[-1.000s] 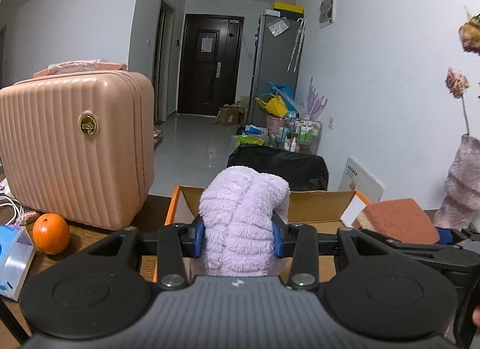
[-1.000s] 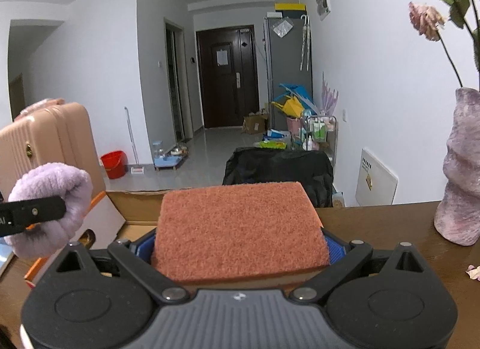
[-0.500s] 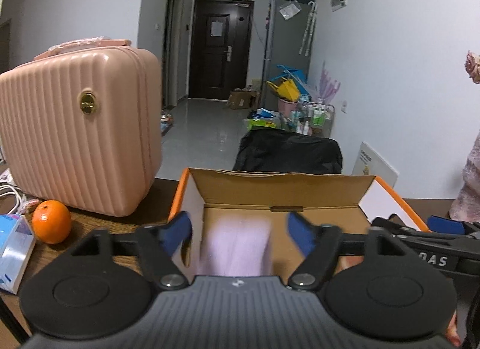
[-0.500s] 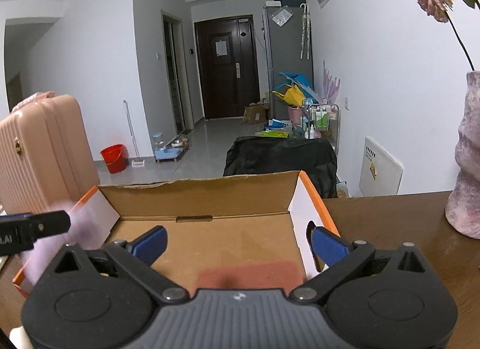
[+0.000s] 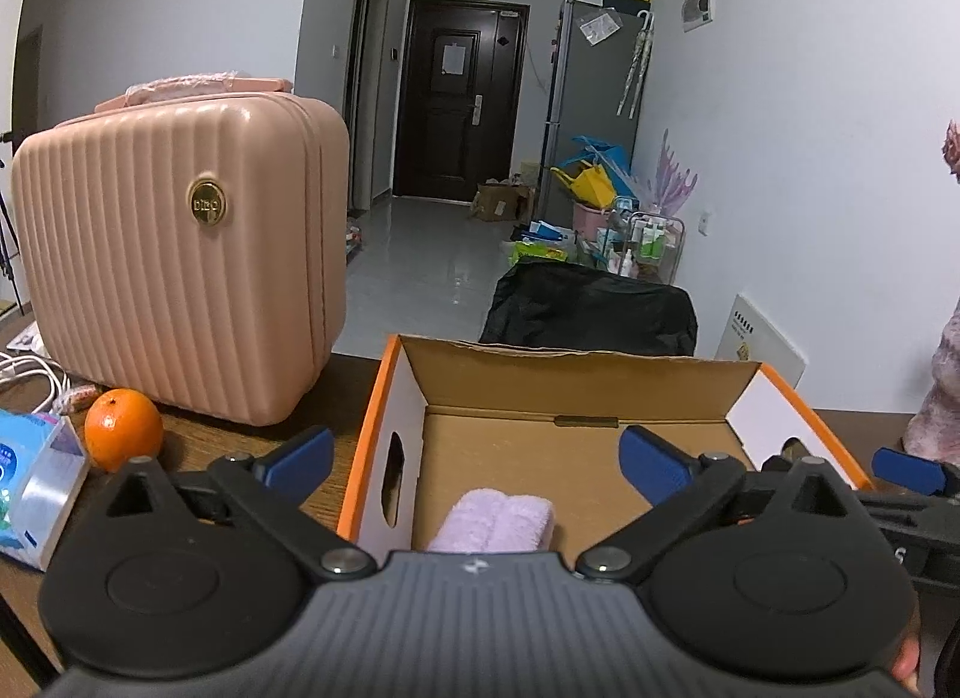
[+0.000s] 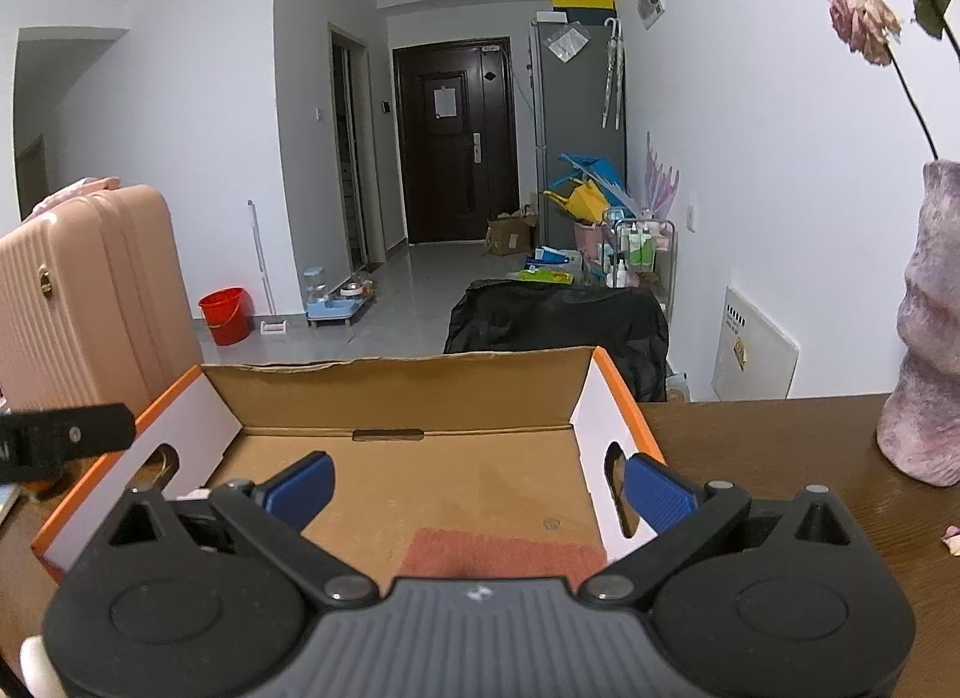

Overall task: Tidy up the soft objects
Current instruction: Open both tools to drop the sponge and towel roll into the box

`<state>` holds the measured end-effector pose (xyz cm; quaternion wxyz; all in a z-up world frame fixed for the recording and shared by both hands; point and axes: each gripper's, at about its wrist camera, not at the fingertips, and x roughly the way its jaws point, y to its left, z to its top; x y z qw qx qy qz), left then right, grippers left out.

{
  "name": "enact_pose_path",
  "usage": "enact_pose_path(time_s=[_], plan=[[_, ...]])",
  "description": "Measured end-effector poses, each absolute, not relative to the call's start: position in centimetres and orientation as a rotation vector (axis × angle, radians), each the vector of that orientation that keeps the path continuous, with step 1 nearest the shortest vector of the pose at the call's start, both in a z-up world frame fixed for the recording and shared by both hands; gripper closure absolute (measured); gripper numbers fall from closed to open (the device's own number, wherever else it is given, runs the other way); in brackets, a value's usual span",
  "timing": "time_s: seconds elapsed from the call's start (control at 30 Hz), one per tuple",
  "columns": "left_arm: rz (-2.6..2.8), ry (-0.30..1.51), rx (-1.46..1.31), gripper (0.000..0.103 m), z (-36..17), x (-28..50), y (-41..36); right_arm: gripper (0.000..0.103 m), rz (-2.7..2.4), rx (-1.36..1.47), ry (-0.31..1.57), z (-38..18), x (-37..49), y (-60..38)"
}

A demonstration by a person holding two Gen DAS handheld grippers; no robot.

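Two soft items lie on the floor of the cardboard box (image 6: 414, 380), and both grippers stand over its near edge with nothing between their pads.

Left gripper (image 5: 477, 458): jaws have just been opening and now stand spread wide, empty. The lilac towel (image 5: 492, 521) lies directly below and slightly nearer than the pads, inside the box against its left wall, close by the handle cut-out. Its two rolled ribs run away from the camera, so its long axis appears to follow the gripper's pointing line; the near end is hidden under the gripper body, so this reading is provisional.

Right gripper (image 6: 480, 488): jaws likewise wide apart and empty. The reddish sponge pad (image 6: 504, 554) lies flat on the box floor below the pads, toward the right wall, its broad face up and its wider dimension running across the jaw line.

Relation governing the next move: each item sits beneath its own gripper, the towel on the left half of the box, the sponge on the right, apart from one another as far as can be seen. Neither hand is better placed for the other's item. In my judgement both placements are complete, and the coming move is a clear lift up and back over the near wall.

Outside the box: pink suitcase (image 5: 180, 260), orange (image 5: 123, 437).
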<state>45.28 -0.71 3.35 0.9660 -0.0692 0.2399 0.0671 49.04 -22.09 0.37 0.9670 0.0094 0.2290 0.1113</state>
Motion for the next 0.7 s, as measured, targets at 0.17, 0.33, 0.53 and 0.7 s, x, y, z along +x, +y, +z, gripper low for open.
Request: enact_pose_path(time_s=[0.17, 0.33, 0.53, 0.7], plan=[[0.133, 0.444, -0.092, 0.000, 4.1, 43.1, -0.8, 0.000, 0.225, 0.011, 0.440, 0.7, 47.2, -22.6], [0.103, 0.413, -0.086, 0.000, 5.0, 40.6, -0.5, 0.000, 0.235, -0.004, 0.407, 1.1, 44.8, -23.2], [0.075, 0.372, -0.073, 0.000, 5.6, 37.4, -0.5, 0.000, 0.256, -0.012, 0.380, 1.3, 41.5, -23.8], [0.059, 0.365, -0.075, 0.000, 5.4, 34.9, -0.4, 0.000, 0.270, -0.012, 0.356, 1.6, 38.4, -24.2]])
